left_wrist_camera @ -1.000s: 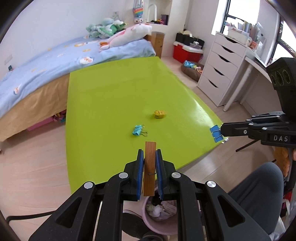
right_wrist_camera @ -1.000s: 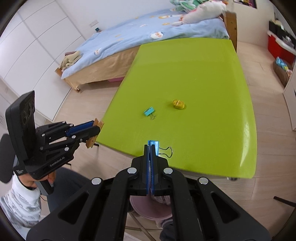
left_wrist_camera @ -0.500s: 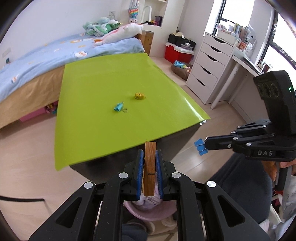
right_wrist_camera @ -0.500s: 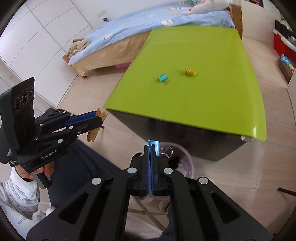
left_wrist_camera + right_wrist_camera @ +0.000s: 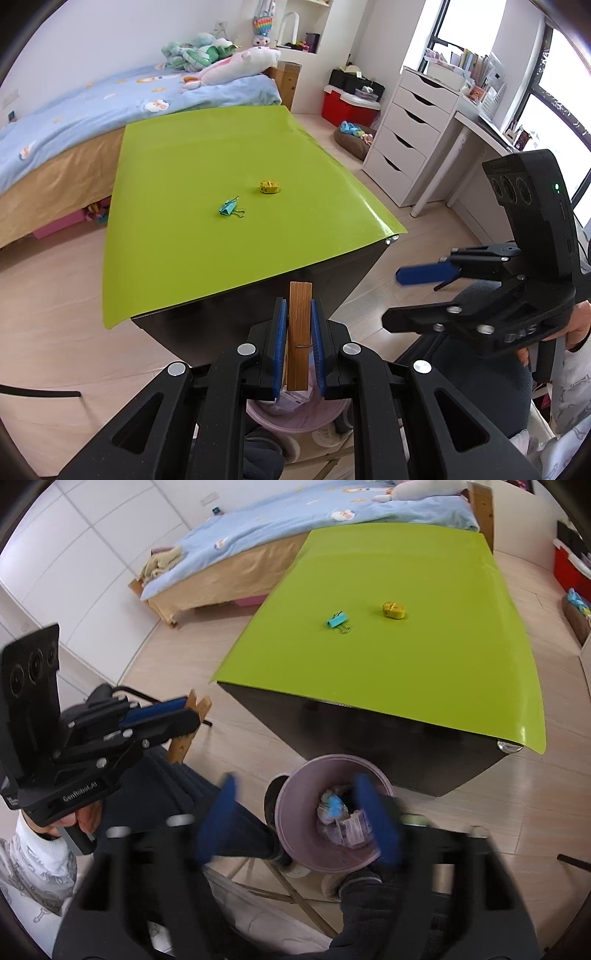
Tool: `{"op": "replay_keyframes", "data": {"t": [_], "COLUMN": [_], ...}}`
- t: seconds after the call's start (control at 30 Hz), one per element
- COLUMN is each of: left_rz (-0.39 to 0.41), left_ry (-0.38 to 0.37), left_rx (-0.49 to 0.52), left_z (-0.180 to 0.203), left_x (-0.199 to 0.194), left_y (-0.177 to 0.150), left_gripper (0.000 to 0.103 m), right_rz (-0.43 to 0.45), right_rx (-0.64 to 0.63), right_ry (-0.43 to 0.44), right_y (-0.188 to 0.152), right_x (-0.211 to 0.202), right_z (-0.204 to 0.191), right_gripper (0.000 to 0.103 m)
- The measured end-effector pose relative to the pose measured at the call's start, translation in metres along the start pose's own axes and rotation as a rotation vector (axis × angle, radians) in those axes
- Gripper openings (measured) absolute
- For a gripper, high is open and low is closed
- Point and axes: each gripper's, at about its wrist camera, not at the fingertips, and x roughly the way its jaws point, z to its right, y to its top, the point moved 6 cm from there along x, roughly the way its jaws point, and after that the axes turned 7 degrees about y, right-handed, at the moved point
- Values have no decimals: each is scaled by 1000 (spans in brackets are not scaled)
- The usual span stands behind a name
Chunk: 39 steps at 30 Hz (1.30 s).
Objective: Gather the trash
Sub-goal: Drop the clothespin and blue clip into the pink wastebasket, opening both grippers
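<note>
Left tool (image 5: 298,345) grips a wooden clothespin (image 5: 299,339) at lower centre; right tool (image 5: 299,821), blurred, gapes wide, empty, over the bin (image 5: 295,797).

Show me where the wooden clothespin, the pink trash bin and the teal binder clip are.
wooden clothespin (image 5: 300,325): left wrist view, middle of its body.
pink trash bin (image 5: 295,794): right wrist view, left rim.
teal binder clip (image 5: 336,620): right wrist view, teal body.

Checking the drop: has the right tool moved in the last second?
Yes. The right tool pulled back off the green table, now open above the pink trash bin.
</note>
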Motion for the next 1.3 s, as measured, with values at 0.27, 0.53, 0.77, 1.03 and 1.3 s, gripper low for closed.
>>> {"op": "replay_keyframes", "data": {"t": [0.27,0.53,0.77,1.03,1.3], "left_rz": [-26,-59,-63,-52,-11], "left_ry": [-25,-38,-44,-21,38], "left_rx": [21,40,64,20,-51], "left_z": [10,18,25,16,-3], "left_x": [5,15,15,20,16], "left_y": [-6,-12,-12,-10,-2], "left_gripper": [13,13,17,87,95], "right_rz": [61,83,104,111,112], "right_rx": [12,26,40,49,53], "right_ry": [-84,-105,-110,-113,-113], "right_y": [-1,-2,-2,-4,-3], "right_x": [-18,-24,-33,-35,-31], "right_z": [9,15,20,22,23], "right_gripper": [95,96,96,96,97]}}
